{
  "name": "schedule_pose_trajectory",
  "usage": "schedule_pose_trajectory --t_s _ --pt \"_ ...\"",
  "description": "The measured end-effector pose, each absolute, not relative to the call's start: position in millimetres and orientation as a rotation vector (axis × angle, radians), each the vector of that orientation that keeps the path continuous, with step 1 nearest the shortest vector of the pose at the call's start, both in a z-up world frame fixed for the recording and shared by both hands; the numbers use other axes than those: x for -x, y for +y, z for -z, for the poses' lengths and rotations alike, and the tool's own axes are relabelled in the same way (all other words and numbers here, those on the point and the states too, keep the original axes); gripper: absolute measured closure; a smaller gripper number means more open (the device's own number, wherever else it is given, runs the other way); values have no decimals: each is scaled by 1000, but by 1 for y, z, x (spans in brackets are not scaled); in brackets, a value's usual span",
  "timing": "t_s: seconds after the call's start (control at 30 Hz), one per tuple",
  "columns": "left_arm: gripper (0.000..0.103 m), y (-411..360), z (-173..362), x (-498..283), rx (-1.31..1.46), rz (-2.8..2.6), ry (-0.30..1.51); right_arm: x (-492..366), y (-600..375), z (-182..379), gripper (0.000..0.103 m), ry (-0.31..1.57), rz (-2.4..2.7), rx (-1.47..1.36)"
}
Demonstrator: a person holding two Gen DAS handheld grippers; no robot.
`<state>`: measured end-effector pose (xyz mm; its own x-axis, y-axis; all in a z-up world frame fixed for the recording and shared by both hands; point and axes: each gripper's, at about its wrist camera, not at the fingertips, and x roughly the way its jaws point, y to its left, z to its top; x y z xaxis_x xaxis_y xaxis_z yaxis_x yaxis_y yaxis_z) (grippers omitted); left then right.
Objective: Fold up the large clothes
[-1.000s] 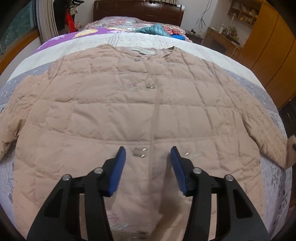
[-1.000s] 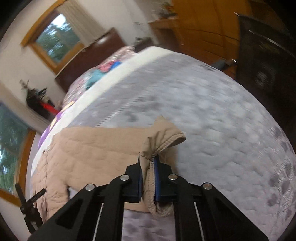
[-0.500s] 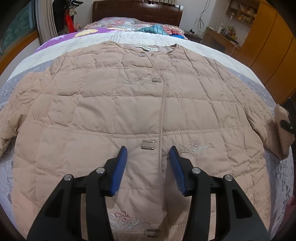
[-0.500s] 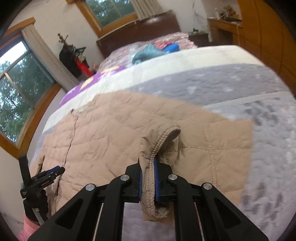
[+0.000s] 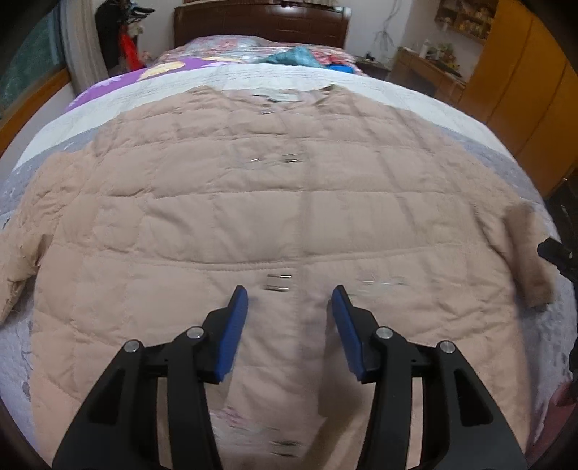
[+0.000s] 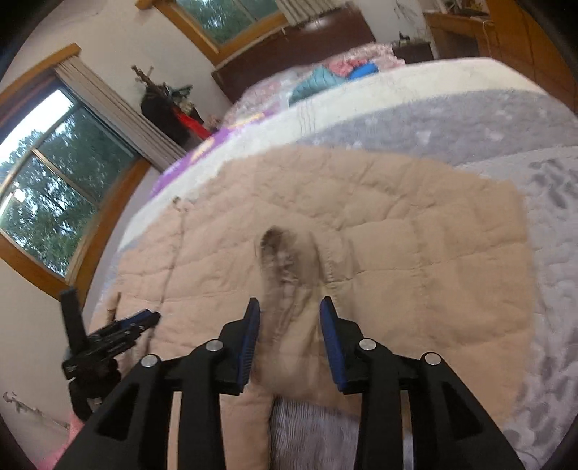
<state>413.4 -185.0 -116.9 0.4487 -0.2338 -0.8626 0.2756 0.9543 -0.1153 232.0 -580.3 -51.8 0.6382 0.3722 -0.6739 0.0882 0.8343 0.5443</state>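
Quilted beige jacket [image 5: 224, 202] spread flat, front side up, across the bed [image 5: 253, 77]; collar toward the dark wooden headboard [image 5: 260, 18], hem toward the camera. Centre placket closed, with metal clasps [image 5: 278, 282] spaced along it.

Left claw [image 5: 289, 307] poised over the lower front of the jacket, straddling the placket just below a clasp. Blue pads [image 5: 231, 332] set apart, nothing between them but the fabric below; no grip on the jacket.

Right claw [image 6: 289, 325] at the jacket's right edge, over the sleeve [image 6: 415, 260] folded inward onto the body panel. Jaws just widened: pads now separated, with the sleeve cuff [image 6: 289, 260] lying loosely in the gap and blurred. Contact with the left pad not determinable; right pad clear of the fabric. No clamping visible.

In the left wrist view: cuff end [image 5: 531, 260] of the same sleeve resting at the jacket's right edge, with the dark tip of the right claw just beside it at the frame border. Opposite sleeve [image 5: 18, 253] extended outward from the jacket toward the window side.

In the right wrist view: left claw [image 6: 141, 320] visible past the jacket's centre seam, low over the fabric.

Beyond the jacket's collar: teal garment [image 5: 292, 58] and patterned bedding near the headboard. Grey floral bedspread [image 6: 505, 123] exposed on the wardrobe side of the jacket.
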Motion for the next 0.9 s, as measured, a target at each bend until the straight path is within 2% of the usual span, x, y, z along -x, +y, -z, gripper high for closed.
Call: schedule_pose_trajectory --t_s 0.13,0.27,0.47,0.53,0.57,0.6,0.7,0.77,0.9 --pt "44 -219 101 -405 -36 426 1056 -204 -621 35 67 842 19 -583" --pt "38 -279 91 -397 -52 574 1058 -181 -665 47 67 897 289 -552" --pt "38 -357 100 -399 -72 674 1105 -179 -694 80 67 965 377 -579" --pt "41 -372 106 -403 -83 676 1118 -182 -695 90 67 991 375 -578" --pt "54 -379 111 -405 -91 677 1130 -183 -695 94 67 1000 375 -574" --pt "72 -383 115 -407 -92 682 1143 -182 -692 97 67 1003 376 -568" --pt "90 -382 120 -407 -47 680 1148 -183 -687 96 67 1001 380 -542" --pt "99 -368 116 -407 24 701 1137 -184 -683 94 67 993 366 -544" --pt "99 -325 91 -403 88 674 1048 -191 -672 88 67 972 306 -553"
